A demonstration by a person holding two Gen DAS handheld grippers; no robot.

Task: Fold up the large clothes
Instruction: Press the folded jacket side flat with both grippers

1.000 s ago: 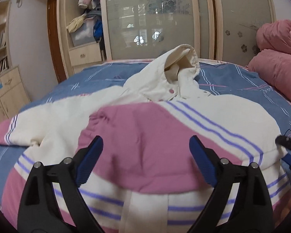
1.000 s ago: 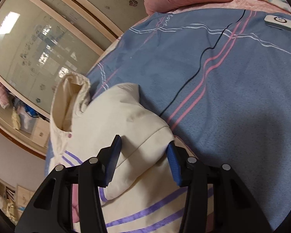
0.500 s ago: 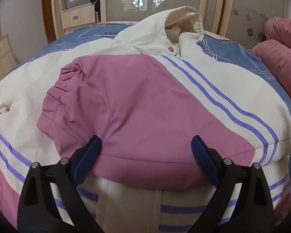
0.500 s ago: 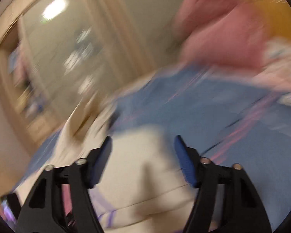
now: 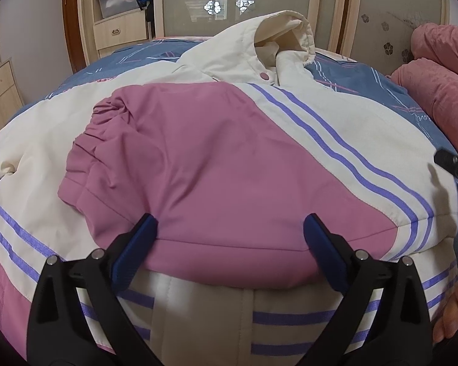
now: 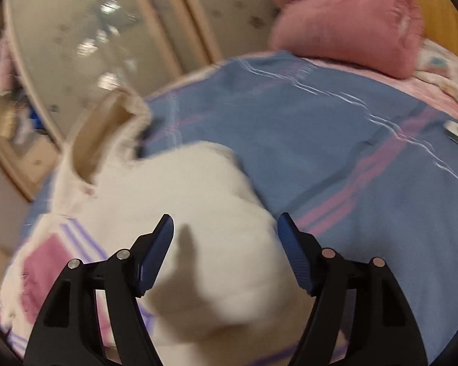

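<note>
Tools hover over jacket beside pink pillows.

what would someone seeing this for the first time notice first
A big cream jacket with purple stripes lies spread across the blue bedspread, its pink sleeve folded over the chest. The open left gripper hovers at that sleeve's lower edge. Pink pillows sit at the bed's far right.

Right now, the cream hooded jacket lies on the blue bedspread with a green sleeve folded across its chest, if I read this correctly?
Not quite: the sleeve folded across the chest is pink, not green, as the left wrist view shows. The rest holds: the cream hooded jacket lies on the blue bedspread.
</note>
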